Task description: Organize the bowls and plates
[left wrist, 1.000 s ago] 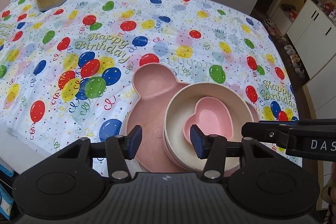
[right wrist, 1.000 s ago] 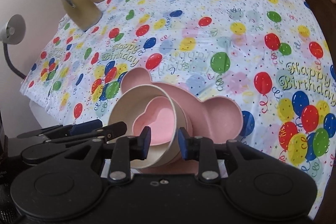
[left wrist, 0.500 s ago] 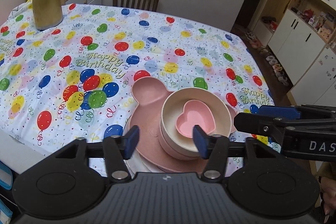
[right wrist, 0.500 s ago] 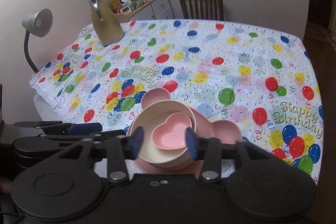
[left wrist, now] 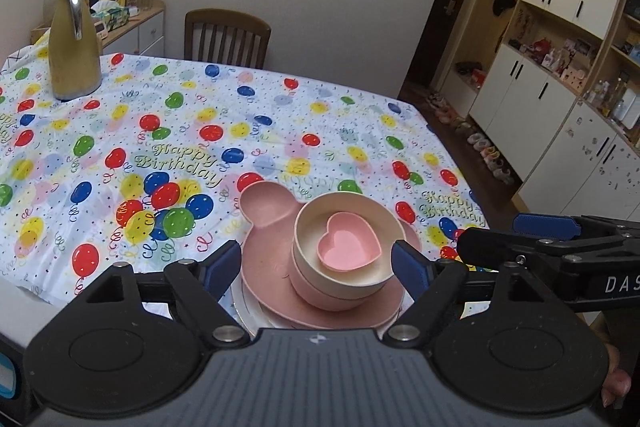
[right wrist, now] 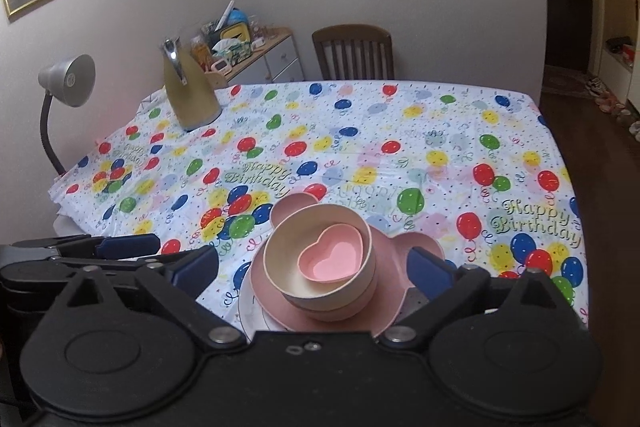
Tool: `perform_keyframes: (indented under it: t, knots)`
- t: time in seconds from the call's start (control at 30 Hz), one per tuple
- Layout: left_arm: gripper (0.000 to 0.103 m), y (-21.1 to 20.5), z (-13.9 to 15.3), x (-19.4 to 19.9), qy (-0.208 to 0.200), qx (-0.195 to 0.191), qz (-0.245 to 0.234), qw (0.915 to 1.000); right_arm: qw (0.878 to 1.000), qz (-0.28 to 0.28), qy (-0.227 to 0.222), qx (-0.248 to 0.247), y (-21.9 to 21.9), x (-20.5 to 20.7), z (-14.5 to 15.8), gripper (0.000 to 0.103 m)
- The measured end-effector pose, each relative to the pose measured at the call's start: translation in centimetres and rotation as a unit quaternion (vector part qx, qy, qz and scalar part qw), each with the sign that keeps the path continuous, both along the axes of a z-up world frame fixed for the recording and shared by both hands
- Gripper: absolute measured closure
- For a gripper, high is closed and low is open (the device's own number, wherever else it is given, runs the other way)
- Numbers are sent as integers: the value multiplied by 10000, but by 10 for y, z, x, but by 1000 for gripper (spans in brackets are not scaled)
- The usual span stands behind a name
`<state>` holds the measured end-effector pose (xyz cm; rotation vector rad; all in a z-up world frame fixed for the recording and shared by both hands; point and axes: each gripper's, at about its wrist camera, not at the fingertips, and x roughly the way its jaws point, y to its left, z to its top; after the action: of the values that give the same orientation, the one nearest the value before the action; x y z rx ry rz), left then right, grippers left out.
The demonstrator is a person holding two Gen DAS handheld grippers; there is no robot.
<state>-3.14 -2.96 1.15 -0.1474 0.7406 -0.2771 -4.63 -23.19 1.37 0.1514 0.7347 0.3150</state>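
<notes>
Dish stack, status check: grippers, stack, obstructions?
Left gripper and right gripper opening, nothing held. Heart bowl nested in cream bowl on bear plate. Nothing blocks.

Tablecloth (left wrist: pixel 280 115) white, scattered balloons in red, blue, green, yellow, gold "Happy Birthday" lettering. Heart bowl (left wrist: pixel 349 242) pink, inside cream bowl (left wrist: pixel 320 227); under these a pink bowl (left wrist: pixel 320 294), pink bear-eared plate (left wrist: pixel 266 207), white plate (left wrist: pixel 246 307). Claw pads (left wrist: pixel 220 265) blue, frames black. Jug (left wrist: pixel 74 43) mustard yellow, chrome handle. Chair (left wrist: pixel 227 37) dark brown
</notes>
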Motion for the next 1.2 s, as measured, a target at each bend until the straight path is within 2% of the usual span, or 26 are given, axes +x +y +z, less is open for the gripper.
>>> perform_keyframes:
  t: [0.1, 0.17, 0.3, 0.53, 0.87, 1.2]
  knots:
    - [18, 0, -2, -3, -41, -89, -57, 9999, 9998, -130, -125, -63, -1, -7, 0, 0]
    - [9, -2, -3, -5, -70, -69, -59, 9999, 9996, -225, -155, -8, -4, -10, -2, 0]
    - [1, -2, -5, -9, -126, -15, -15, 9999, 9986, -420, -315, 100, -8, -20, -7, 0]
    - [1, -5, -5, -21, -309, 119, 28, 9994, 9969, -524, -589, 42, -10, -34, -13, 0]
    - [1, -3, -7, -28, -207, 225, 314, 9990, 9937, -751, -827, -5, -15, -47, -8, 0]
    - [1, -5, -9, -30, -145, 227, 409, 9988, 9955, -641, -695, -4, -15, -45, -10, 0]
